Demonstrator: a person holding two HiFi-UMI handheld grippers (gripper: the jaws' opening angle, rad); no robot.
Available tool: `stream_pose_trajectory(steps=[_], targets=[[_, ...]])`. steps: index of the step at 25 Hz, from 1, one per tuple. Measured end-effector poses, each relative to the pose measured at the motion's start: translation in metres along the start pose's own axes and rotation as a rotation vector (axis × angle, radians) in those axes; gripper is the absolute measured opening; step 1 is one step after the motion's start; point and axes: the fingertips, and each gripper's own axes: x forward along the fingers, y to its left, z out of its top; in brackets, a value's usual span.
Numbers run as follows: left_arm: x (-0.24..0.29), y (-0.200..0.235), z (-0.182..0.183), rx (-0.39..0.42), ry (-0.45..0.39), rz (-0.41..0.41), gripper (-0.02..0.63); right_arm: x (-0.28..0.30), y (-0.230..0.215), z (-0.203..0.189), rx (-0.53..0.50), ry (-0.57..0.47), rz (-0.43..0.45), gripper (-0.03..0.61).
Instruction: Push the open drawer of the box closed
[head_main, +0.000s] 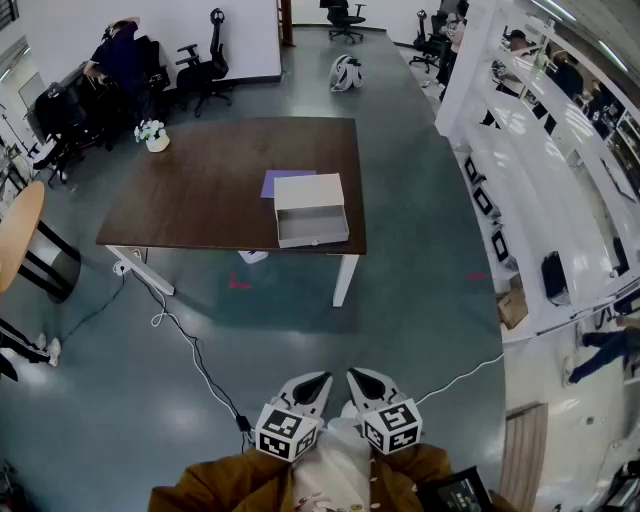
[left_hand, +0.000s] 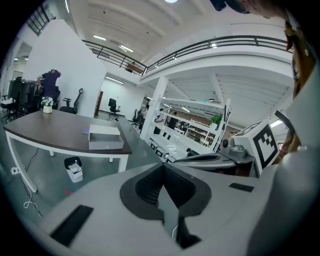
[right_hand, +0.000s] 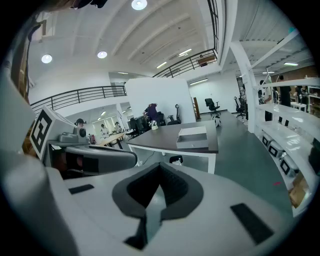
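Observation:
A white box (head_main: 309, 192) sits at the near right corner of a dark brown table (head_main: 200, 190), with its drawer (head_main: 313, 226) pulled open toward me. The left gripper view shows the box (left_hand: 105, 136) far off, and so does the right gripper view, where the box (right_hand: 193, 136) looks small. My left gripper (head_main: 320, 381) and right gripper (head_main: 356, 378) are held side by side close to my body, well short of the table. The left gripper (left_hand: 162, 168) has its jaws pressed together with nothing between them. The right gripper (right_hand: 160, 168) is likewise shut and holds nothing.
A purple sheet (head_main: 283, 180) lies behind the box and a small flower pot (head_main: 152, 136) stands at the far left corner. A cable (head_main: 190, 350) runs across the floor between me and the table. White shelving (head_main: 530, 190) stands at the right, with office chairs (head_main: 205, 70) beyond.

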Motion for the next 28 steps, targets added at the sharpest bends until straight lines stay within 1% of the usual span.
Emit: stream_pose_trajectory(steps=[6,10,15,18,21,24,28], targets=[[0.004,0.004,0.0,-0.009,0.004,-0.009,0.005,0.004,-0.002,0.001,0.004,-0.007,-0.001,0.006],[0.007,0.004,0.003,0.003,0.002,-0.015,0.005,0.005,-0.004,0.005,-0.002,-0.015,-0.002,0.005],[0.012,0.0,0.004,-0.017,0.005,-0.009,0.005,0.0,-0.004,0.008,-0.002,-0.022,0.025,0.008],[0.024,0.0,0.006,-0.018,0.01,0.004,0.005,-0.001,-0.019,0.007,0.021,-0.029,0.032,0.008],[0.037,-0.002,0.005,-0.021,0.028,0.03,0.005,-0.003,-0.032,0.003,0.034,-0.024,0.057,0.008],[0.053,-0.015,0.005,-0.021,0.029,0.048,0.005,-0.007,-0.048,0.002,0.027,-0.025,0.084,0.008],[0.081,-0.025,0.012,-0.041,0.026,0.075,0.005,-0.007,-0.08,0.005,0.025,-0.009,0.115,0.008]])
